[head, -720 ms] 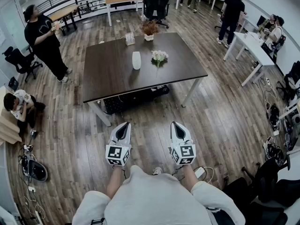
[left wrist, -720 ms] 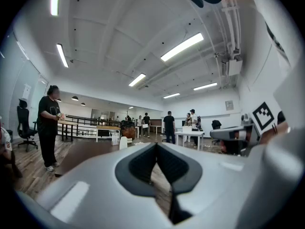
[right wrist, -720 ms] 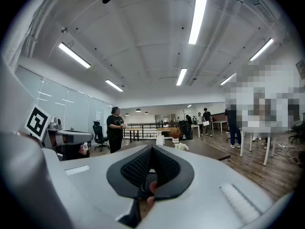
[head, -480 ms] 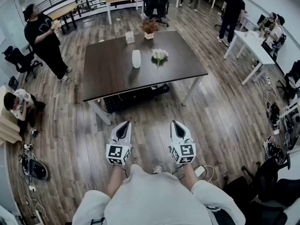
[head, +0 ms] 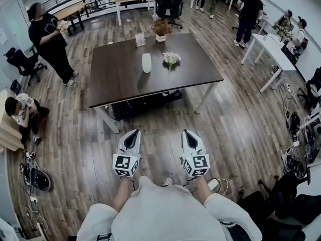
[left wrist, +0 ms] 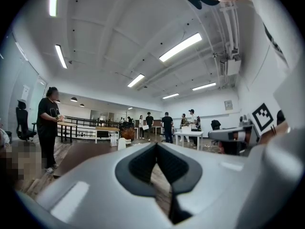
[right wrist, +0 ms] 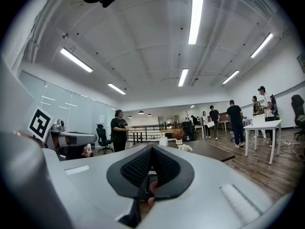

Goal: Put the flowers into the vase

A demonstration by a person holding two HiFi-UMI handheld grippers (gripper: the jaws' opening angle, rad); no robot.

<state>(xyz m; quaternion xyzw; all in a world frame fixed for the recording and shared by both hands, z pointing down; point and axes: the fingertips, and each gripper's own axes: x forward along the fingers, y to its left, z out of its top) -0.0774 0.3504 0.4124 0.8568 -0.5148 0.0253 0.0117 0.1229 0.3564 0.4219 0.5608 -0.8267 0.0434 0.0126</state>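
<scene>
A slim white vase [head: 146,63] stands upright near the middle of a dark brown table [head: 120,79]. A bunch of white flowers [head: 171,59] lies on the table just right of it. Both grippers are held level over the wooden floor, well short of the table's near edge. My left gripper [head: 133,132] is shut with nothing in it, and my right gripper [head: 185,132] is shut and empty too. The left gripper view shows its closed jaws with the vase [left wrist: 121,143] far ahead. The right gripper view shows the flowers [right wrist: 185,148] far beyond its closed jaws.
A potted plant [head: 161,30] and a small clear holder [head: 140,39] stand at the table's far edge. A person in black [head: 49,39] stands at the left, another sits on the floor [head: 17,112]. White tables [head: 271,51] with people are at the right; cables lie along both sides.
Both grippers have kept their place and stay shut. Only the people at the back of the room have shifted slightly.
</scene>
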